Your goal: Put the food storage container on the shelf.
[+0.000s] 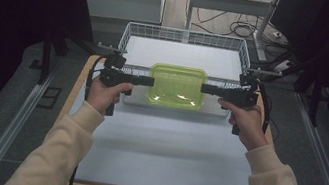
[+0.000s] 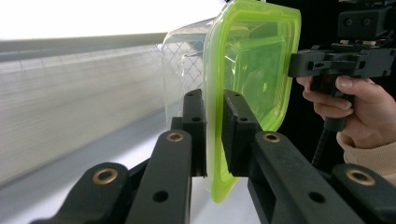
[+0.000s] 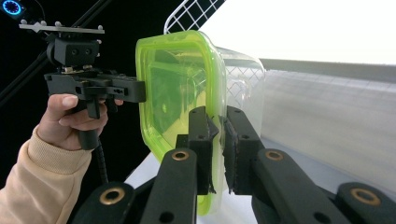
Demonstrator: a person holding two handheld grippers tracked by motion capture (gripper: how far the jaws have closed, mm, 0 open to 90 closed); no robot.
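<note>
Container (image 1: pixel 177 85) with a lime-green lid, clear in its body, is held up between the two grippers above the near edge of a white wire basket (image 1: pixel 135 29), which stands at the far side of the bench (image 1: pixel 164 143). The left gripper (image 1: pixel 150 82) is clamped on the lid's left rim, and in the left gripper view its fingers (image 2: pixel 195 122) are seen pressed onto that rim from both sides (the clear tub lies to one side of them, the green lid to the other). The right gripper (image 1: pixel 204 89) is closed in the same way on the opposite rim; in the right gripper view its fingers (image 3: pixel 201 135) are shut on the green edge. Both grippers are pointed inward toward each other, level with the container. The container is kept roughly flat, lid upward, as seen from the high view. Cream sleeves (image 1: pixel 61 151) are worn on both forearms.
</note>
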